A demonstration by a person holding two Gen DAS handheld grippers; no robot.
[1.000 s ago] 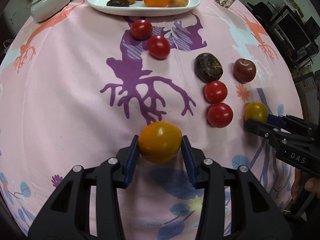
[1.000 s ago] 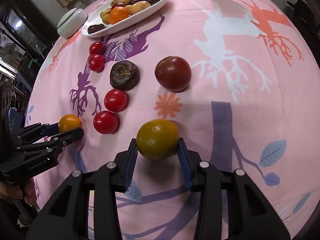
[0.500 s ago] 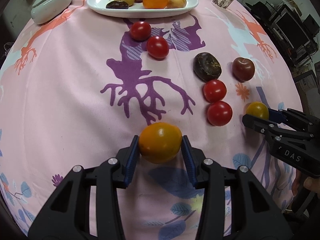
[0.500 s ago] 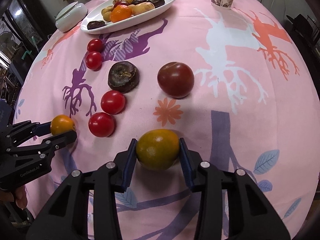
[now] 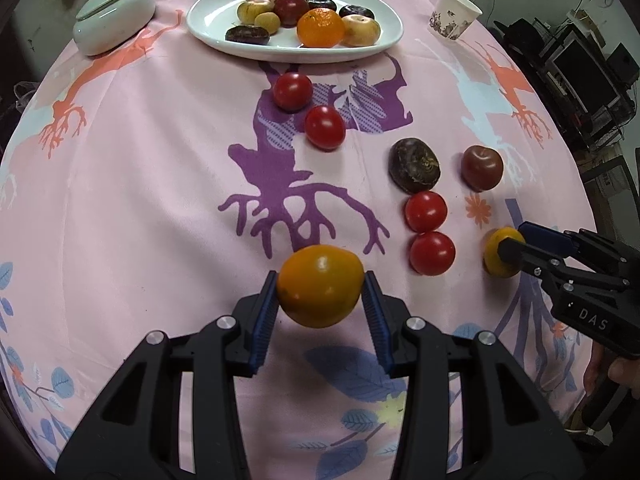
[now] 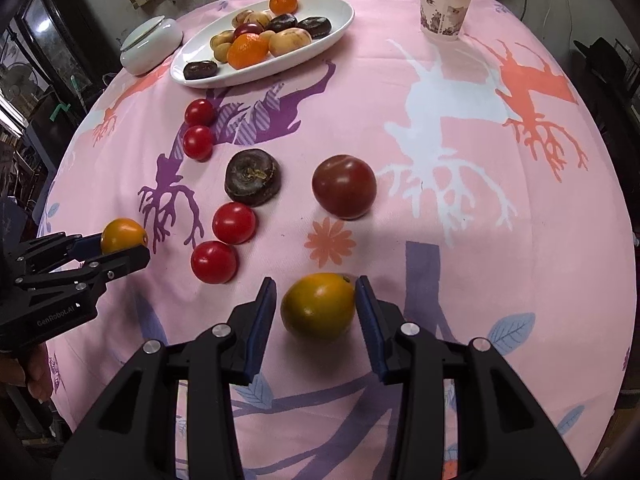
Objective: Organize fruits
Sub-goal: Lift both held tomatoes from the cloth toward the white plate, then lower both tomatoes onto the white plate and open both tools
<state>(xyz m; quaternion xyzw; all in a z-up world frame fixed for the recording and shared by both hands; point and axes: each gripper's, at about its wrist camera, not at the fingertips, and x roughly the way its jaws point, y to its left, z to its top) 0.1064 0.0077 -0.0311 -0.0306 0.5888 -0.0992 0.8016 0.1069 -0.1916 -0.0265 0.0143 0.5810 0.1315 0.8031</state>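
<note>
My left gripper is shut on an orange tomato, with a blue pad against each side; its shadow falls on the pink cloth below. In the right wrist view the same gripper shows at the left edge with that tomato. The right gripper is shut on a yellow-green tomato low over the cloth. It appears in the left wrist view as the right gripper with its tomato. Two red tomatoes lie between the grippers.
A dark wrinkled fruit and a dark red tomato lie beyond. Two more red tomatoes sit nearer the white plate of mixed fruit. A lidded white bowl and a paper cup stand at the far edge.
Both grippers keep their tomatoes. The right wrist view has tilted up slightly, so the plate and cup sit lower in the frame. The loose fruit has not moved.
</note>
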